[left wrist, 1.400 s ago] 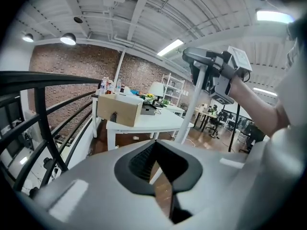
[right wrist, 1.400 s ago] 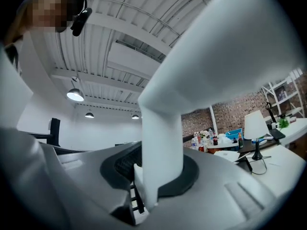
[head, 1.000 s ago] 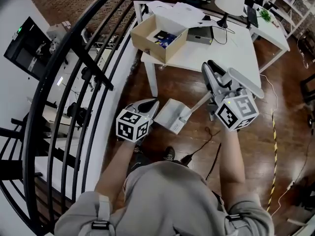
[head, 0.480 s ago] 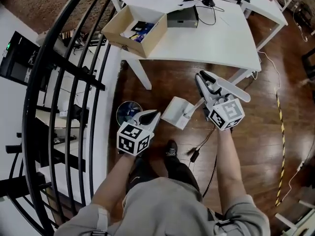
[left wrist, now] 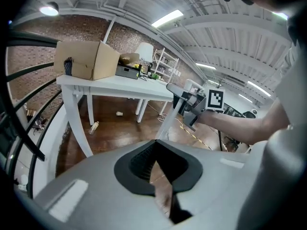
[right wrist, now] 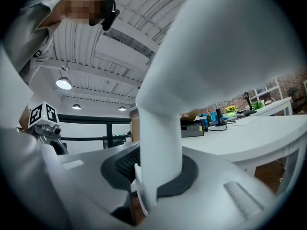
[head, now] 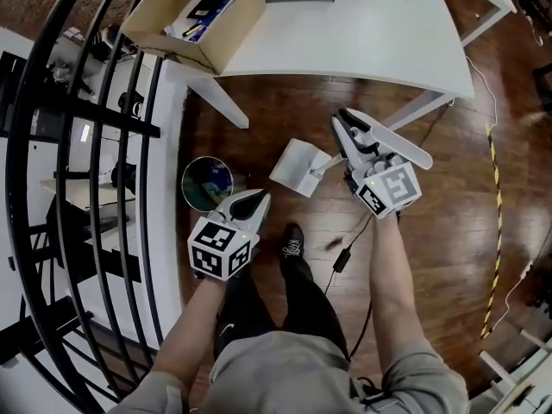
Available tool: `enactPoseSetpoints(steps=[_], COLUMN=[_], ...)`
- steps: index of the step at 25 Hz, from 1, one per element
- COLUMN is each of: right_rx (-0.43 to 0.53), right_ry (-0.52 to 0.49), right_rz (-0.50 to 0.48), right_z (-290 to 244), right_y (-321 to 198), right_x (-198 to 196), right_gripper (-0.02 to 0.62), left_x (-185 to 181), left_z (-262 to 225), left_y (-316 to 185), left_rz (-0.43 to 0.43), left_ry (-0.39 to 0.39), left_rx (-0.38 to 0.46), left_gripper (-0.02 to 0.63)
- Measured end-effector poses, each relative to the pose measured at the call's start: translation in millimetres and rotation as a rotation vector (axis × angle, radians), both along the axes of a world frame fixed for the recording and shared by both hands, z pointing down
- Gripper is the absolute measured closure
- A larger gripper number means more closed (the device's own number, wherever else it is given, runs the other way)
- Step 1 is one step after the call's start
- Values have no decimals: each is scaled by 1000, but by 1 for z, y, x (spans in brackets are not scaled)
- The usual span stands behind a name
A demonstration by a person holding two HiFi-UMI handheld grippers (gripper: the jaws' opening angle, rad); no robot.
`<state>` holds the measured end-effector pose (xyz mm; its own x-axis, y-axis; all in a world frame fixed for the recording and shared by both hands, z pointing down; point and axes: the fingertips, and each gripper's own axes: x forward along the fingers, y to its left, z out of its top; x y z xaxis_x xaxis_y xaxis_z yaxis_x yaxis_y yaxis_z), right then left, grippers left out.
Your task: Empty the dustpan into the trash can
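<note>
The white dustpan (head: 291,167) hangs over the wooden floor, pan to the left, with its handle (head: 324,163) running right into my right gripper (head: 345,149). That gripper is shut on the handle, which fills the right gripper view as a thick white post (right wrist: 158,128) between the dark pads. The round trash can (head: 207,182) stands on the floor left of the pan, with rubbish inside. My left gripper (head: 255,200) is just right of the can, jaws shut and empty (left wrist: 160,169). The left gripper view shows the right gripper (left wrist: 192,103) and the handle (left wrist: 169,121) ahead.
A white table (head: 345,50) with a cardboard box (head: 194,15) stands beyond the dustpan. A black railing (head: 52,188) curves along the left. A cable with a power adapter (head: 341,261) and the person's shoe (head: 291,241) are on the floor.
Both grippers have come down toward the floor. The dustpan has sunk with the right gripper. The trash can has come into view beside the left gripper.
</note>
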<state>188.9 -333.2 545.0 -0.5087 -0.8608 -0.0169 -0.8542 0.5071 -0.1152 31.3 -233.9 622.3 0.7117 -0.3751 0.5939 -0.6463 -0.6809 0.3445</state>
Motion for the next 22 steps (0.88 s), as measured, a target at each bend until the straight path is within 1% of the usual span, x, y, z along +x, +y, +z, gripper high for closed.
enactPoseSetpoints(steps=[6, 10, 11, 14, 16, 19, 21, 22], right_rx=[-14, -41, -50, -75, -92, -162, -213, -231], right_ry=[20, -3, -14, -51, -80, -86, -76, -68], right_rz=[-6, 73, 96, 166, 211, 266, 309, 329], right_z=[24, 32, 35, 43, 46, 57, 63, 64], right_y=[20, 41, 46, 65, 75, 88, 98, 102], right_x=[-1, 19, 25, 42, 50, 59, 67, 72], right_gripper=[523, 506, 483, 445, 399, 316, 279, 270], left_x=[4, 18, 21, 29, 33, 37, 37, 37], left_z=[10, 7, 7, 4, 0, -10, -16, -19], left_y=[6, 15, 17, 22, 28, 37, 43, 46], left_rz=[-8, 19, 26, 45, 54, 72, 82, 85], left_ry=[2, 6, 5, 3, 4, 9, 13, 16], left_rx=[-30, -34, -33, -25, -19, -15, -12, -9], left_gripper=[600, 600, 600, 600, 600, 600, 600, 600])
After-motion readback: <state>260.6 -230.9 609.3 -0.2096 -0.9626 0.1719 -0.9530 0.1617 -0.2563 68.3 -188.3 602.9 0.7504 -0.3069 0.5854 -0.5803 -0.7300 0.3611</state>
